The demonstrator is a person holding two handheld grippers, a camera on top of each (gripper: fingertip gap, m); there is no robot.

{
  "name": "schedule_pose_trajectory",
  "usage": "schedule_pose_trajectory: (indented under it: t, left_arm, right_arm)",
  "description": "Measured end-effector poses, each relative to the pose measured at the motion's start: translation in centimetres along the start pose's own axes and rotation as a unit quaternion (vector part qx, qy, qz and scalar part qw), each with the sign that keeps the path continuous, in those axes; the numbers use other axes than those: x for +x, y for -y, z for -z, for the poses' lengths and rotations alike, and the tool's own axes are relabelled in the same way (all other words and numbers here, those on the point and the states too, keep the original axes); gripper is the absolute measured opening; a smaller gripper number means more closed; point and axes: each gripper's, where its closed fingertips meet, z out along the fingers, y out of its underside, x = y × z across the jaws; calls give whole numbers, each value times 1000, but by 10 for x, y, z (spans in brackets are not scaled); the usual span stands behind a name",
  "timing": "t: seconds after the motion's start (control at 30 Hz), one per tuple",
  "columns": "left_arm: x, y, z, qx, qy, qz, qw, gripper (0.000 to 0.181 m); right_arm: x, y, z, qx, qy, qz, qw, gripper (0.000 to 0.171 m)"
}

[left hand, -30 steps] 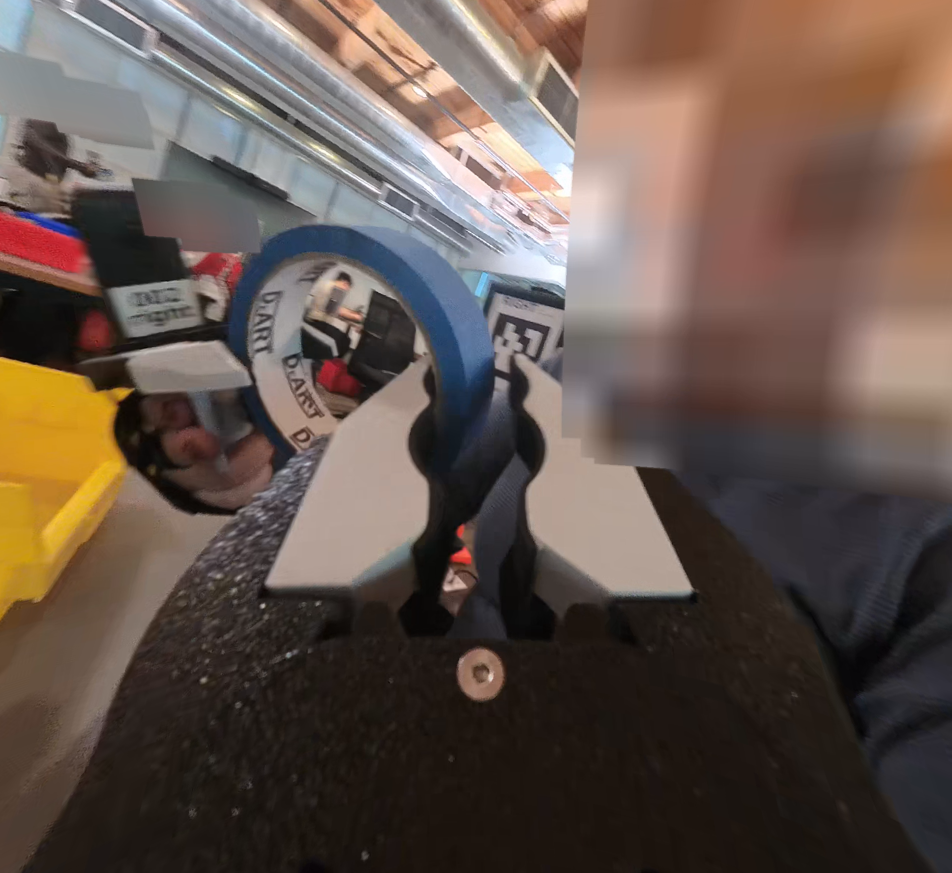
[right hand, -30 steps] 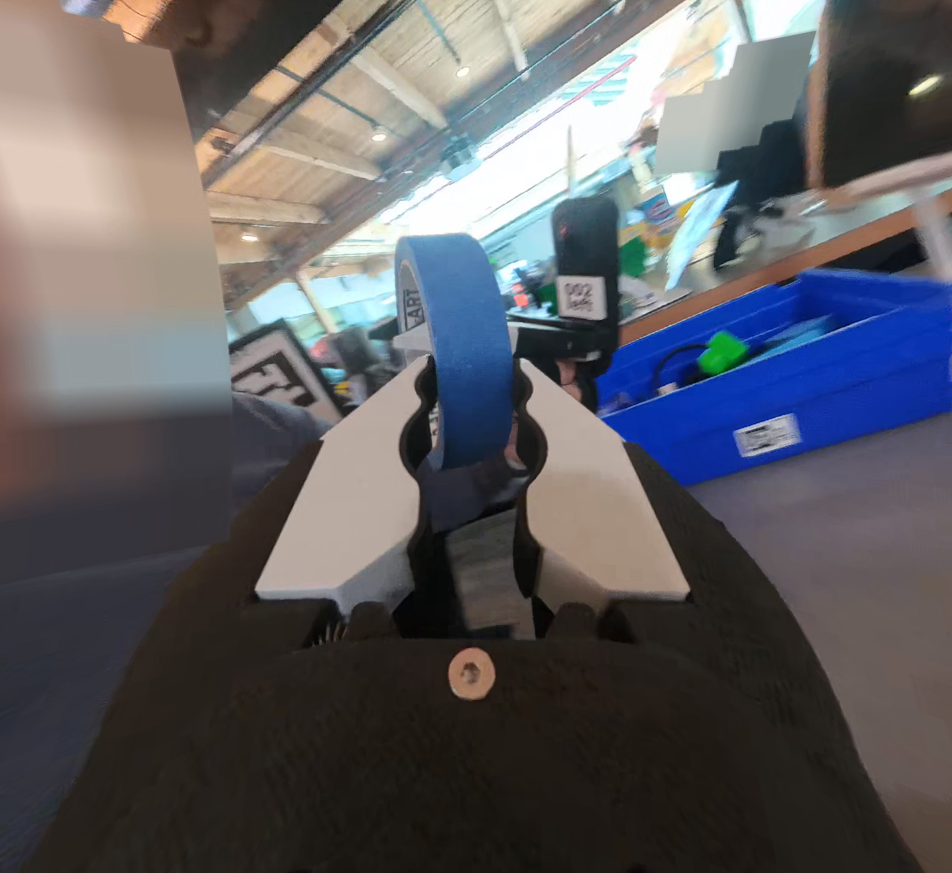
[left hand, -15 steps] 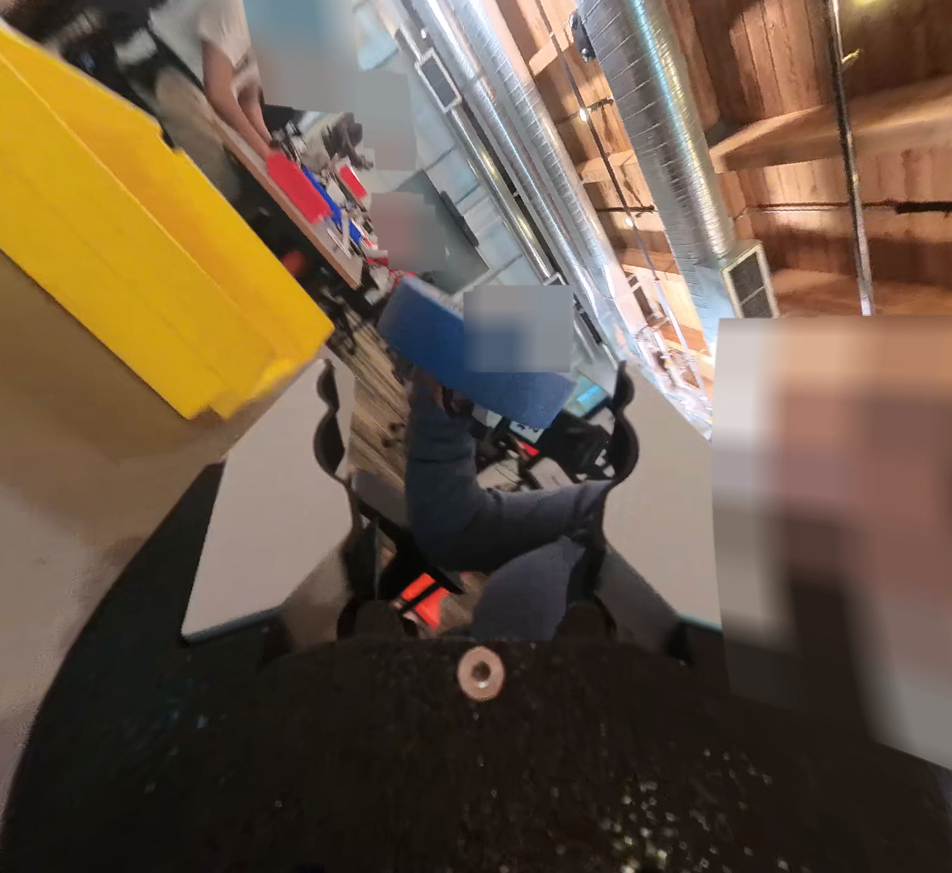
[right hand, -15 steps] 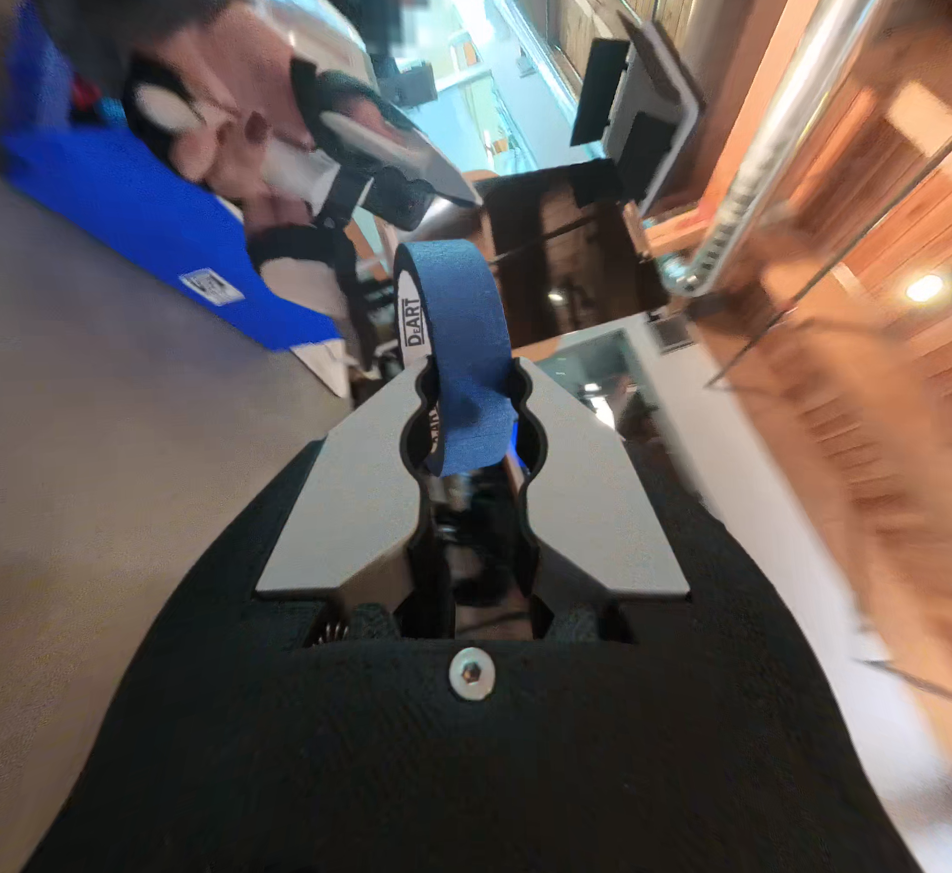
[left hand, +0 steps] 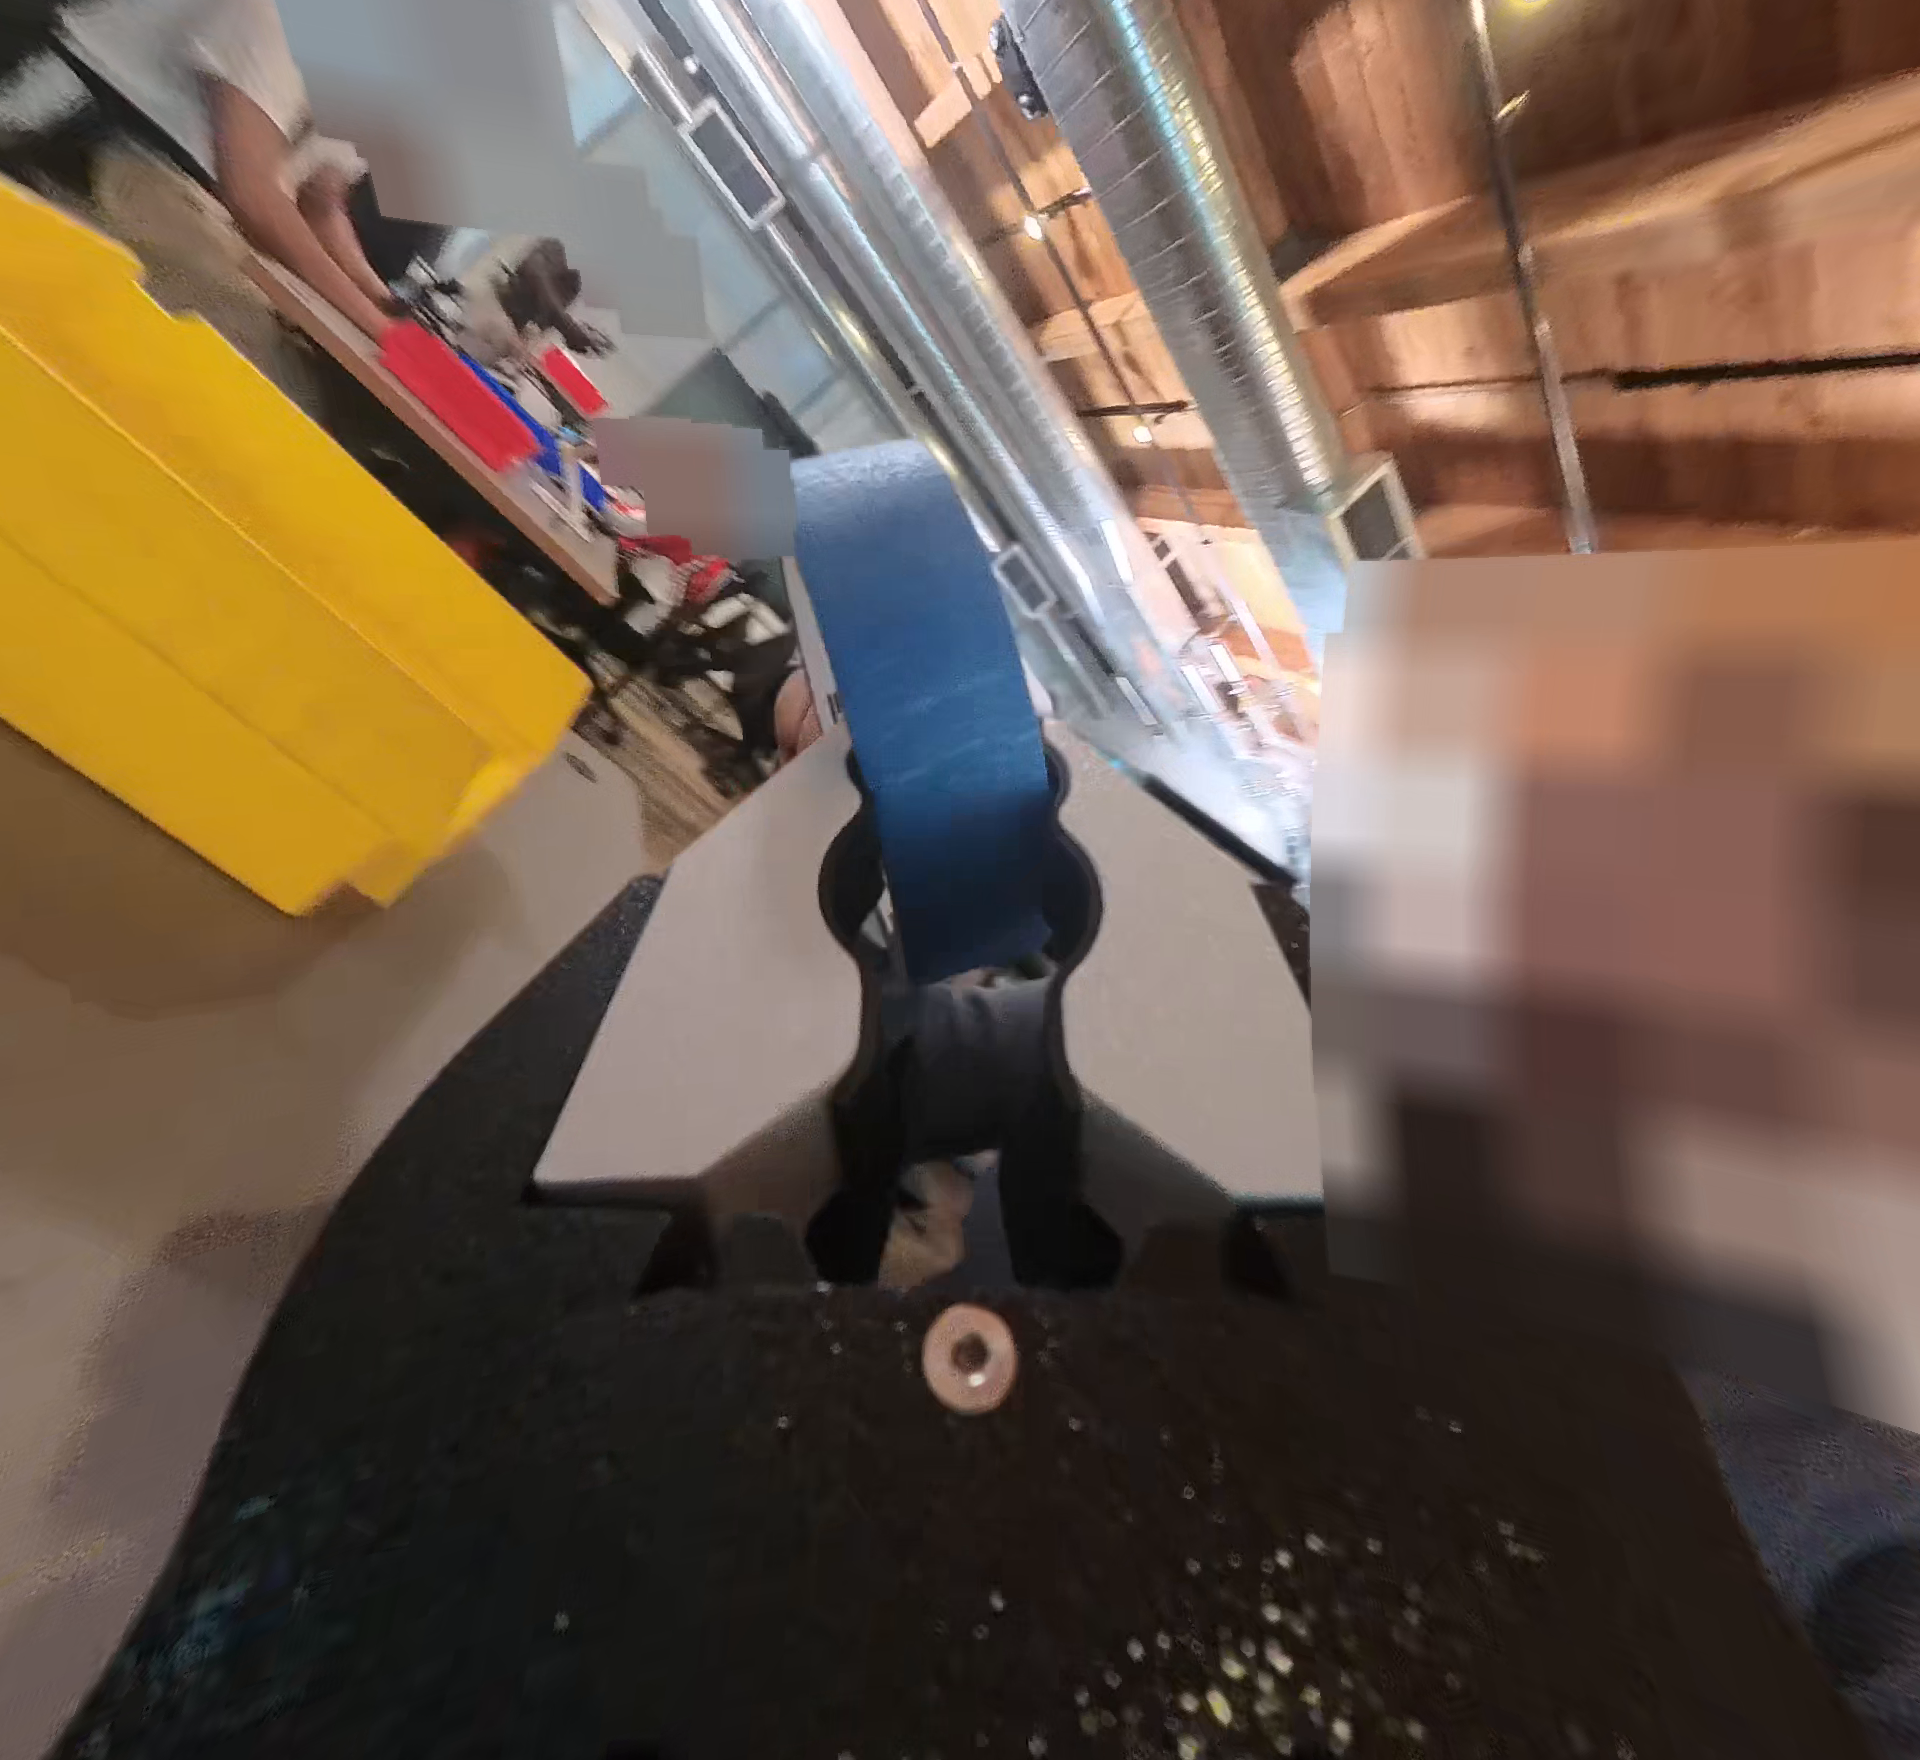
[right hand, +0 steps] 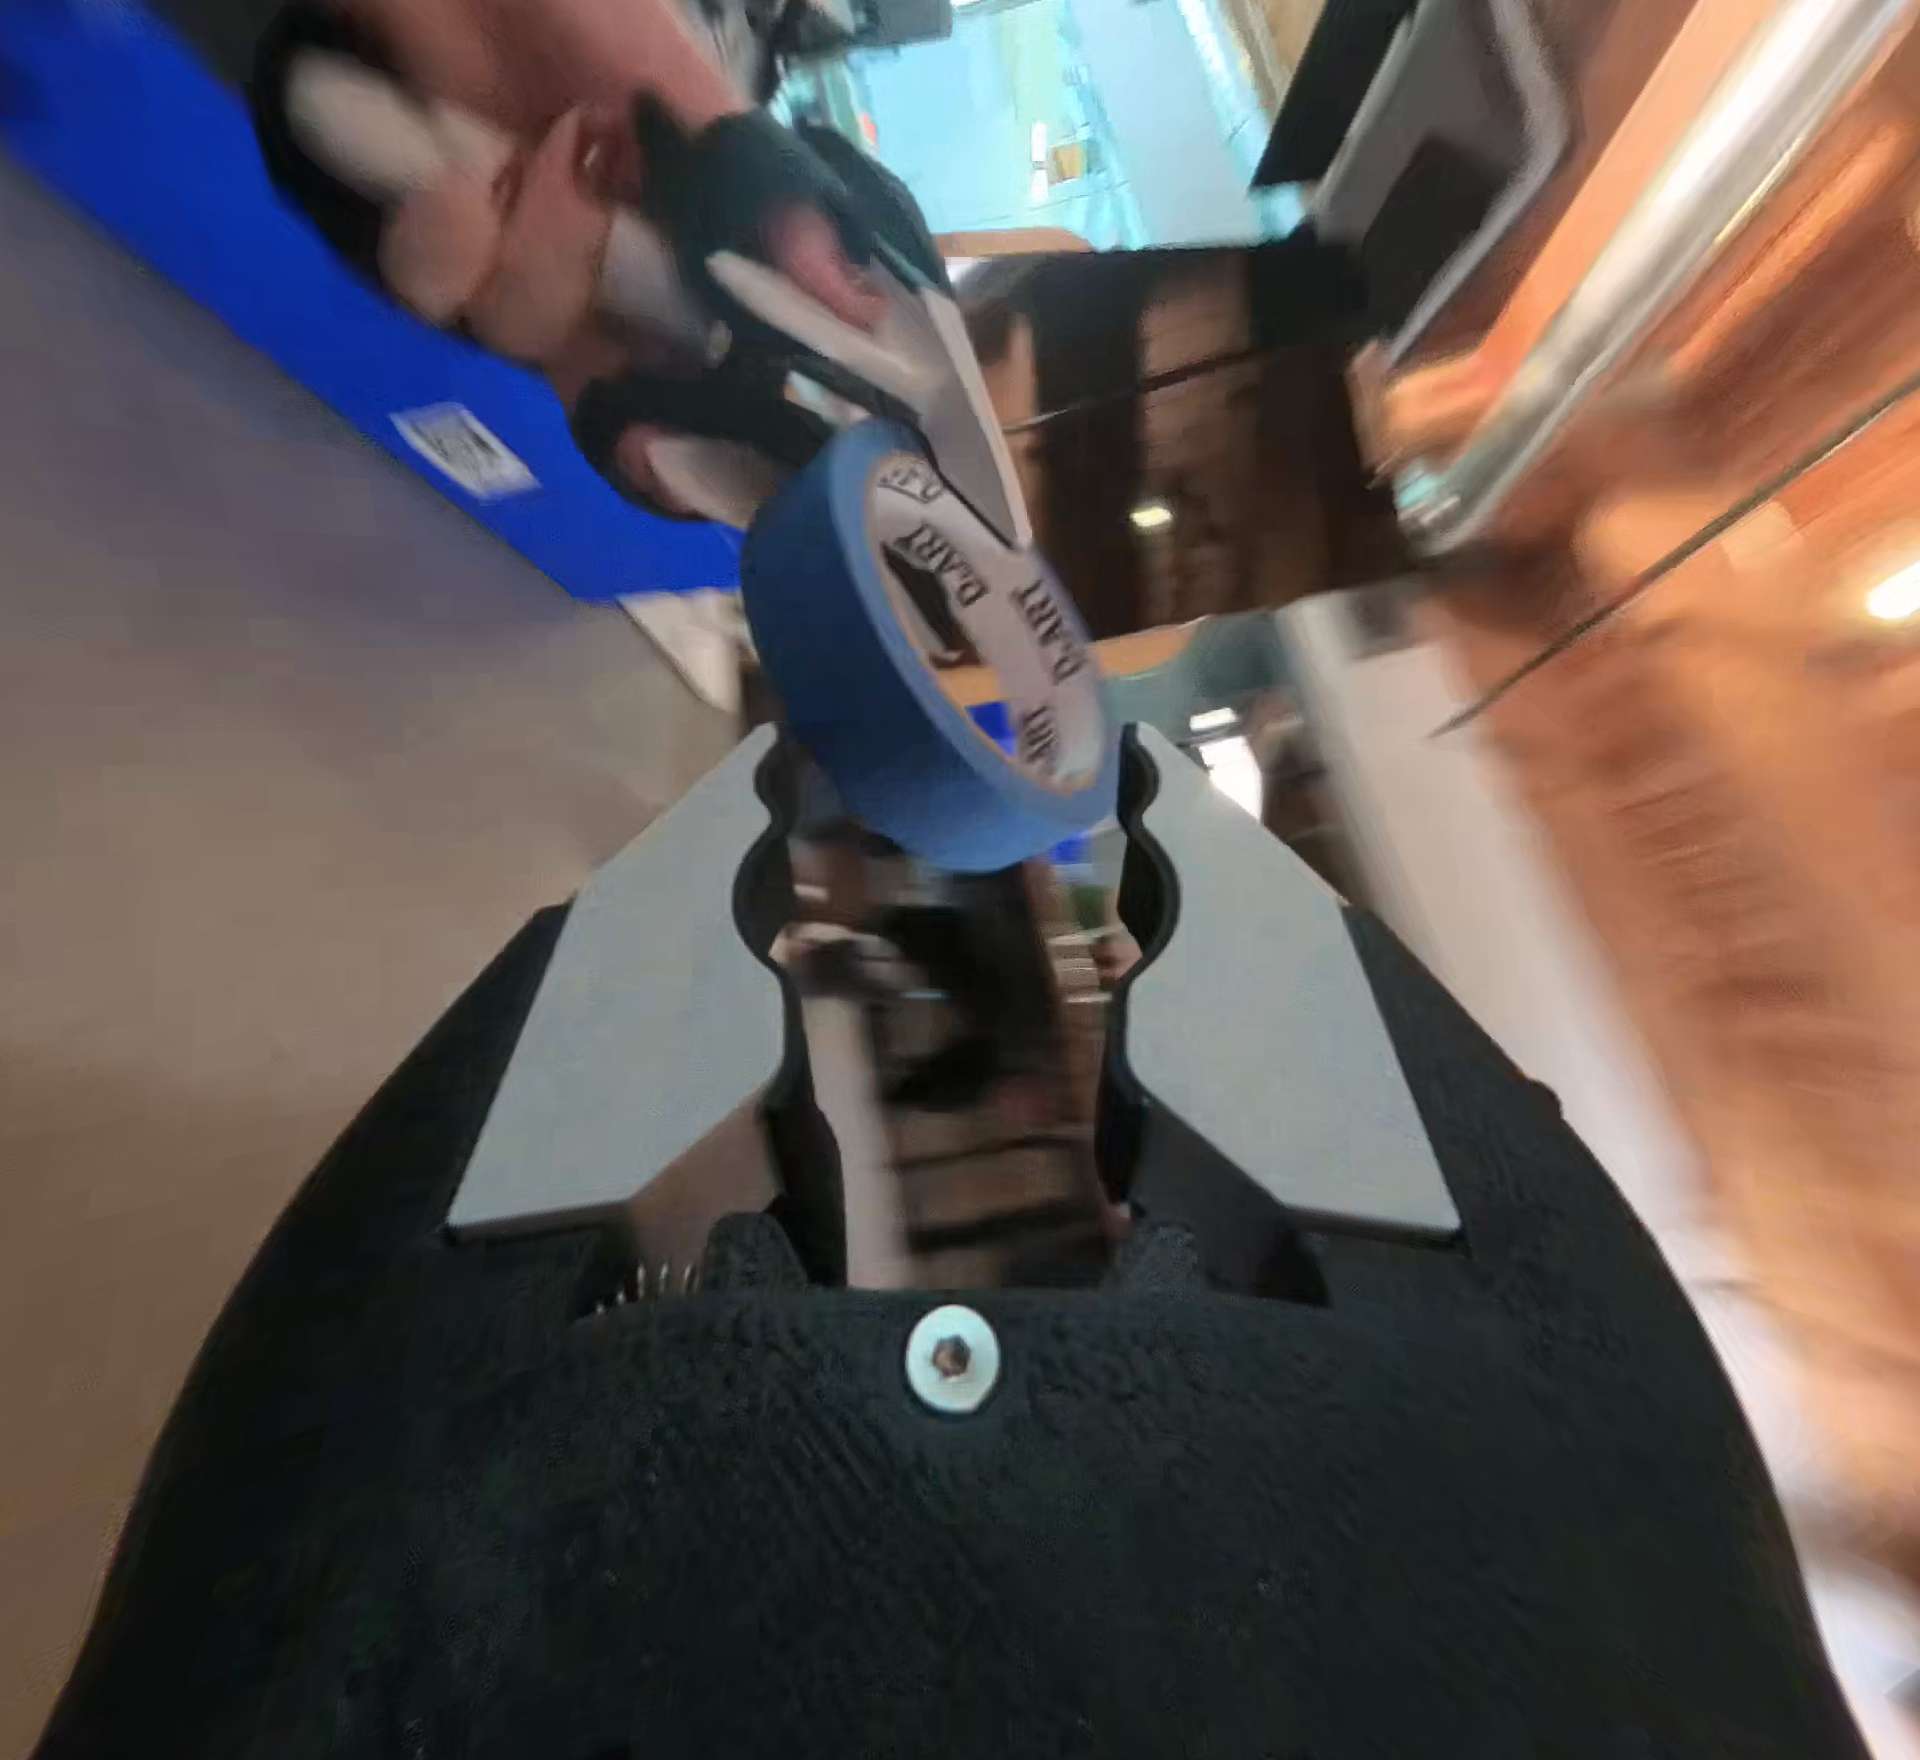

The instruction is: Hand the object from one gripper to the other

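A roll of blue tape [left hand: 914, 650] stands edge-on between the fingers of my left gripper [left hand: 951, 775], which is shut on it. In the right wrist view the same roll [right hand: 862, 671] hangs tilted, its printed inner core facing right, clamped at its upper rim by the left gripper's fingers [right hand: 925, 370], with a hand behind them. My right gripper [right hand: 951, 744] is open, its jaws spread on either side of the roll's lower edge without gripping it.
A yellow bin [left hand: 208, 619] stands on the tan table [left hand: 156, 1139] to the left. A blue bin [right hand: 260, 287] lies on the table [right hand: 260, 775] in the right wrist view. A person stands at a far workbench [left hand: 239, 110]. Both views are tilted and blurred.
The right gripper, shut on the tape before, has opened. The left gripper, open half a second ago, has closed on the roll. Both views have rotated.
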Motion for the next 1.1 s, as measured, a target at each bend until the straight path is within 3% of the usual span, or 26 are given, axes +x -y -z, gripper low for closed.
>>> schedule_pose_trajectory:
  t: [0.03,0.1,0.23,0.33,0.43,0.53,0.57,0.63,0.7,0.77,0.83,0.97,1.1]
  left_arm:
    - [1,3,1,3,13,-33,999,23]
    - [1,5,2,-4,54,-116,992,23]
    - [-2,-1,1,-58,135,-313,938,22]
    - [4,-12,-5,-94,143,-437,883,23]
    - [12,-28,-12,-119,110,-523,837,22]
    - [18,-46,-17,-141,69,-554,818,22]
    - [18,-50,-18,-149,64,-559,813,22]
    - [18,-51,-19,-151,63,-555,816,23]
    - [19,-47,-20,-142,66,-517,842,24]
    - [14,-37,-19,-130,94,-477,864,25]
    - [6,-28,-16,-119,126,-460,871,44]
    - [-2,-11,-9,-102,182,-463,861,48]
    - [-16,-2,-2,-112,254,-478,834,48]
  right_arm:
    - [1,-3,0,8,27,-102,994,66]
    - [8,-5,2,36,75,-302,950,65]
    - [20,-33,2,-5,112,-578,808,61]
    - [12,-31,6,0,172,-673,720,61]
    - [9,-11,11,47,238,-719,652,61]
    - [6,5,14,84,286,-736,608,60]
    - [4,9,15,93,297,-734,603,52]
    - [3,9,17,97,302,-729,607,47]
    - [4,7,17,100,297,-720,620,37]
    - [6,1,16,93,277,-705,646,32]
    - [3,-6,14,66,257,-678,686,31]
    - [-12,-46,8,-100,180,-562,801,30]
    - [-13,-83,10,-254,92,-425,864,30]
